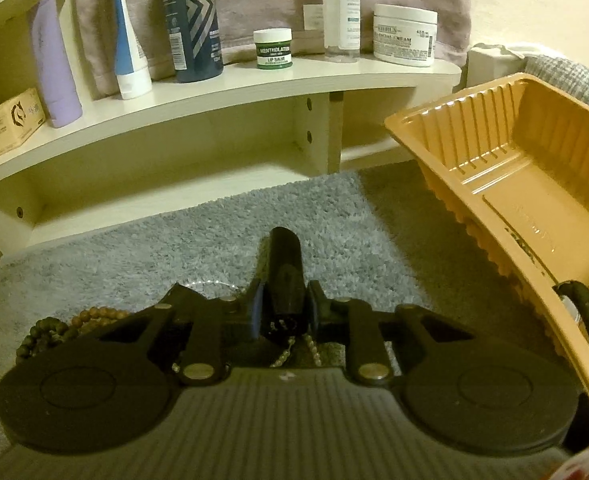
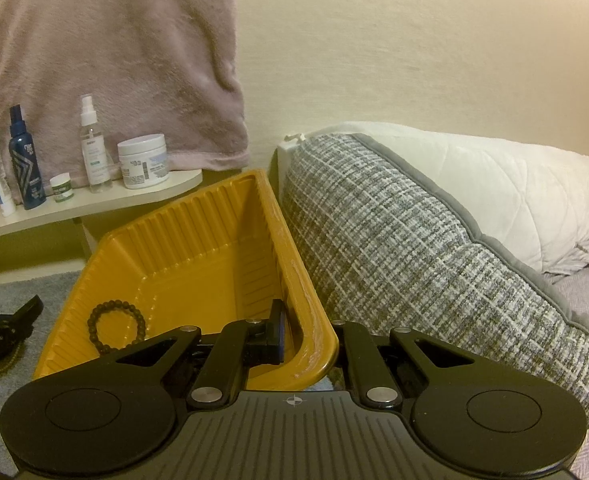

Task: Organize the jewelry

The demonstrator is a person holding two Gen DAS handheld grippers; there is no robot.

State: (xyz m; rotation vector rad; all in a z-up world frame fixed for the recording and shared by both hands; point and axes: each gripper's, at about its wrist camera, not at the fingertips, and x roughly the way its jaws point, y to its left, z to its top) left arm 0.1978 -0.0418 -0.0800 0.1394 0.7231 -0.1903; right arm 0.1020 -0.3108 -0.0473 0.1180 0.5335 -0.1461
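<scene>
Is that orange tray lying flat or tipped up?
Tipped up. The right tongs clamp the orange tray's near rim, raising it off the grey rug; a dark bead bracelet lies inside.

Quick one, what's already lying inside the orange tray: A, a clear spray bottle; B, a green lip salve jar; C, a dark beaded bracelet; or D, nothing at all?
C: the right wrist view shows a dark beaded bracelet resting on the floor of the orange tray, while the jars and bottles stand on the shelf behind it.
</scene>
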